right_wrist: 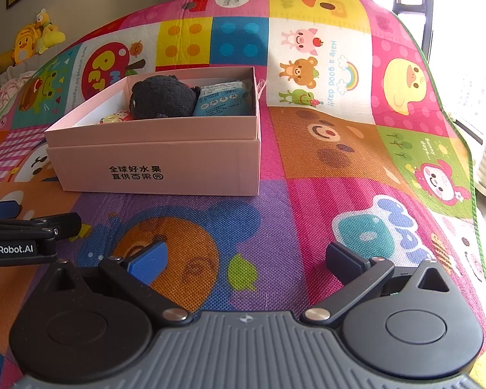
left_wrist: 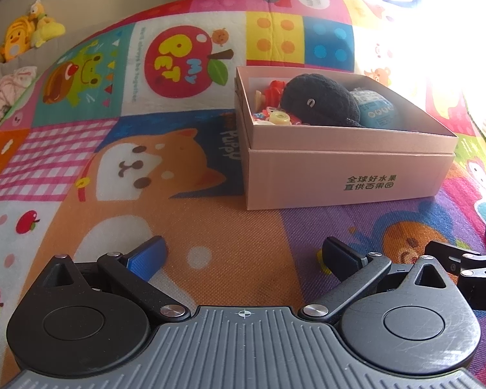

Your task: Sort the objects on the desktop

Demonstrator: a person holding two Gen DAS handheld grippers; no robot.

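Nearest, the left claw (left_wrist: 243, 256) and right claw (right_wrist: 246, 259) hang side by side over the colourful mat (right_wrist: 275, 220), both spread wide and holding nothing. Ahead on the mat sits the pink box (right_wrist: 165, 162), containing a black plush toy (right_wrist: 162, 95), a blue packet (right_wrist: 222, 99) and small trinkets (left_wrist: 277, 117).

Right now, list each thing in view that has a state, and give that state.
Left gripper: open, empty, above the mat.
Right gripper: open, empty, above the mat.
Pink box: lid off, open top, resting on the mat.
Black plush toy: lying inside the box.
Blue packet: inside the box, beside the plush toy.
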